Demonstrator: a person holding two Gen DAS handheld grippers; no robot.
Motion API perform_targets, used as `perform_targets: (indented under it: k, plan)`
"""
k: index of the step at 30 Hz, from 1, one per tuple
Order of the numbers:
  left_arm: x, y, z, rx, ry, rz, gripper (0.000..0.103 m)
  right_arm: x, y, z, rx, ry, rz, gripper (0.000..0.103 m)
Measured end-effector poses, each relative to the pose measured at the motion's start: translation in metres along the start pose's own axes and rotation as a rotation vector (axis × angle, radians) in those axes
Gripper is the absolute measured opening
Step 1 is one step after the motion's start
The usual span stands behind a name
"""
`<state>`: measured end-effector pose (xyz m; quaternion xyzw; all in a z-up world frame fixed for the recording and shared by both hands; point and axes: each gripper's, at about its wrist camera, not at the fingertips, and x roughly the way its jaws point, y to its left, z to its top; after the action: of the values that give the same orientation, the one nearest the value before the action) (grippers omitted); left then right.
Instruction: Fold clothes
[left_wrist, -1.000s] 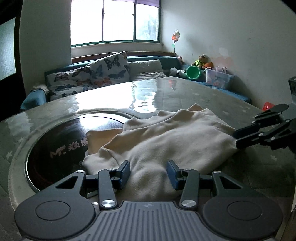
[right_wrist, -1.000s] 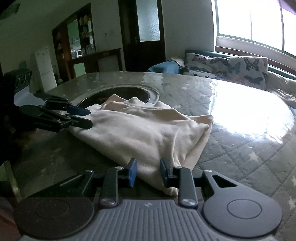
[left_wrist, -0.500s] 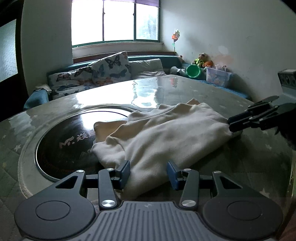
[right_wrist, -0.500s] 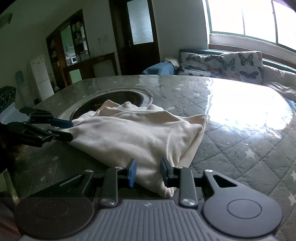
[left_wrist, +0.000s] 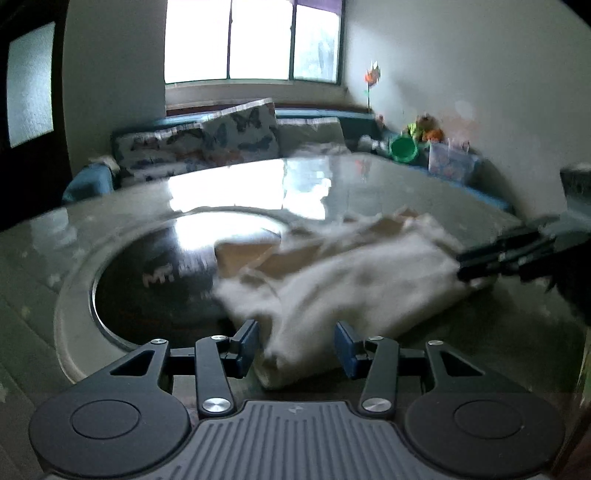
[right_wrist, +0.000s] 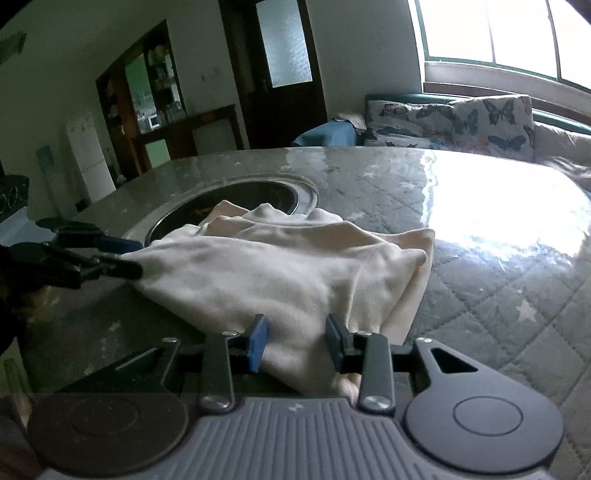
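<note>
Cream garment (right_wrist: 280, 266) lies bunched on the quilted table (right_wrist: 498, 295), partly over the round inset (left_wrist: 155, 280). Left gripper (left_wrist: 295, 347) and right gripper (right_wrist: 295, 338) straddle opposite edges, jaws apart (nothing clamped). Both should close on matching corners before lifting evenly.

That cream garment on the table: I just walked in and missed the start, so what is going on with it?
A person is folding a cream garment on a quilted table with two hand-held grippers. The left gripper and the right gripper each sit at an edge of the cloth with jaws open around it, gripping nothing. The garment lies bunched and partly folded, one end over the dark round inset in the table.
</note>
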<state>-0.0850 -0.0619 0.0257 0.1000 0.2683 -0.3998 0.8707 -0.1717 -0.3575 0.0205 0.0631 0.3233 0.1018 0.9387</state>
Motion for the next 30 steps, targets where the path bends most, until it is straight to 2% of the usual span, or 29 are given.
perform_targets:
  k: [4, 7, 12, 15, 17, 20, 23, 30]
  plan:
    - [0.004, -0.003, 0.011, -0.015, -0.035, -0.039, 0.049, -0.002, 0.004, 0.004, -0.004, -0.015, 0.008, 0.035]
    - [0.018, -0.007, 0.012, -0.015, -0.021, -0.076, 0.049, 0.000, 0.007, 0.008, -0.004, -0.028, 0.018, 0.036]
    - [0.036, -0.003, 0.003, -0.004, 0.045, -0.080, 0.064, 0.008, 0.007, 0.006, -0.003, -0.001, 0.015, 0.037]
    - [0.032, 0.002, 0.005, -0.030, 0.040, -0.082, 0.065, 0.005, 0.005, 0.006, 0.014, -0.007, 0.023, 0.038]
    - [0.027, 0.006, 0.009, -0.045, 0.015, -0.061, 0.065, 0.001, 0.002, 0.009, 0.035, -0.024, 0.019, 0.044]
    - [0.029, 0.016, 0.014, -0.118, 0.000, 0.002, 0.067, -0.002, -0.005, 0.011, 0.064, -0.045, 0.001, 0.046]
    - [0.041, 0.029, 0.016, -0.193, 0.045, 0.068, 0.067, -0.001, -0.015, 0.012, 0.105, -0.053, -0.041, 0.050]
    - [0.053, 0.047, 0.013, -0.307, 0.089, 0.073, 0.067, -0.005, -0.042, 0.012, 0.240, -0.090, -0.080, 0.050]
